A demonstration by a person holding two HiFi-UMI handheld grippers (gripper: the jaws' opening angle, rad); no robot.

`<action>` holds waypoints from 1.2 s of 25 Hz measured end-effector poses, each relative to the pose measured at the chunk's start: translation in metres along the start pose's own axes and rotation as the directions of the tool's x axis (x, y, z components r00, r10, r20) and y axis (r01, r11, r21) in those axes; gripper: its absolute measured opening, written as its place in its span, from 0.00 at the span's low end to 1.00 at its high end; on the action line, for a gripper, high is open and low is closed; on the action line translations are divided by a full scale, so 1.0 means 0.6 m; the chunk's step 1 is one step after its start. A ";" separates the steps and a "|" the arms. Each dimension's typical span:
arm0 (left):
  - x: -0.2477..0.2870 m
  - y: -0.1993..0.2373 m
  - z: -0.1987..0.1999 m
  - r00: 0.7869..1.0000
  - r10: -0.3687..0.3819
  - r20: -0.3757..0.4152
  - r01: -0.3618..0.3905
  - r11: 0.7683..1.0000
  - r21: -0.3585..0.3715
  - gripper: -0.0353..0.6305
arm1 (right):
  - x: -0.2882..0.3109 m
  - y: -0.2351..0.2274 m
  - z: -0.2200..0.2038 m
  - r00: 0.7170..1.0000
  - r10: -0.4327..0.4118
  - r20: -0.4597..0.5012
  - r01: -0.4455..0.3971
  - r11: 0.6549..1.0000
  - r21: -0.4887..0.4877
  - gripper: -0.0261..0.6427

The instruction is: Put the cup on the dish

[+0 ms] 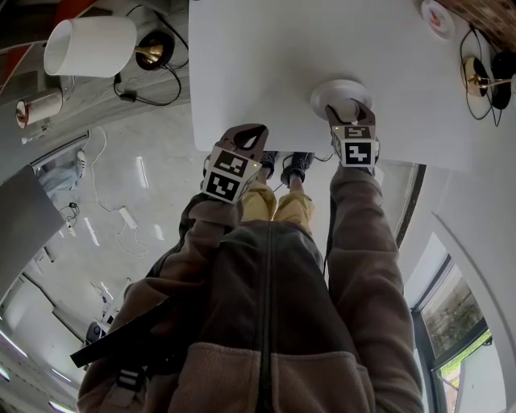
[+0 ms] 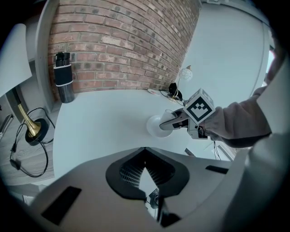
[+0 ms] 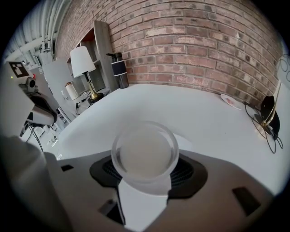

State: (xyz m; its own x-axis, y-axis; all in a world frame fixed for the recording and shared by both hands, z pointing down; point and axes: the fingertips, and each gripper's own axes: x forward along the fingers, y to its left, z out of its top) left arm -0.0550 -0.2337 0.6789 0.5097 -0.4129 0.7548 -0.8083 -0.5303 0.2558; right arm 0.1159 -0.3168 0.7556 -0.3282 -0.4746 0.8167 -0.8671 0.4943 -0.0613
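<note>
A translucent white cup [image 1: 339,94] stands on the white table [image 1: 274,64] near its front edge. My right gripper [image 1: 347,111] is shut on the cup, one jaw on each side. The right gripper view looks straight down into the cup [image 3: 145,152], which is empty. The left gripper view shows the same cup [image 2: 157,126] with the right gripper's fingers [image 2: 174,123] round it. A small white dish [image 1: 438,18] lies at the far right of the table, also visible as the dish [image 3: 231,101] near the brick wall. My left gripper [image 1: 248,135] hovers at the table's front edge, shut and empty.
A white-shaded lamp [image 1: 89,46] with a brass base [image 1: 149,53] stands left of the table. A brass stand with black cables [image 1: 484,79] sits at the table's right edge. A black bottle [image 3: 119,69] stands by the brick wall at the far left corner.
</note>
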 end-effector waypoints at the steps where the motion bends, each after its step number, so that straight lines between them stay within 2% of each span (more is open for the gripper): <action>1: 0.000 0.000 -0.002 1.000 0.001 -0.002 -0.001 1.000 0.000 0.06 | 0.002 -0.001 0.001 1.000 0.000 0.000 0.000 1.000 -0.002 0.43; 13: 0.004 -0.007 -0.011 1.000 0.002 -0.010 -0.002 1.000 -0.001 0.06 | 0.018 0.001 0.000 1.000 0.011 -0.019 -0.011 1.000 -0.022 0.43; 22: 0.007 -0.019 -0.021 1.000 0.005 -0.012 -0.005 1.000 0.007 0.06 | 0.020 0.004 0.005 0.999 0.039 0.011 -0.039 0.998 -0.040 0.43; 26: 0.005 -0.029 -0.015 1.000 0.003 -0.002 -0.003 1.000 0.017 0.06 | 0.002 0.002 0.011 0.997 0.049 0.056 -0.046 0.998 -0.053 0.43; 28: 0.001 -0.035 -0.005 1.000 0.005 0.017 -0.005 1.000 0.024 0.06 | -0.016 -0.003 0.013 0.996 0.044 0.083 -0.040 0.998 -0.048 0.49; 30: -0.008 -0.041 0.011 0.999 0.006 0.045 -0.007 0.999 0.031 0.06 | -0.050 -0.004 0.018 0.993 0.030 0.116 -0.025 0.999 -0.043 0.50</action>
State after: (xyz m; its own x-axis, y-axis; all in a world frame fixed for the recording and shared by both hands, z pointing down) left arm -0.0354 -0.2235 0.6649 0.5180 -0.4491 0.7280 -0.8024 -0.5500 0.2317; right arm 0.1238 -0.3115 0.7251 -0.3952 -0.5411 0.7423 -0.8417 0.5369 -0.0568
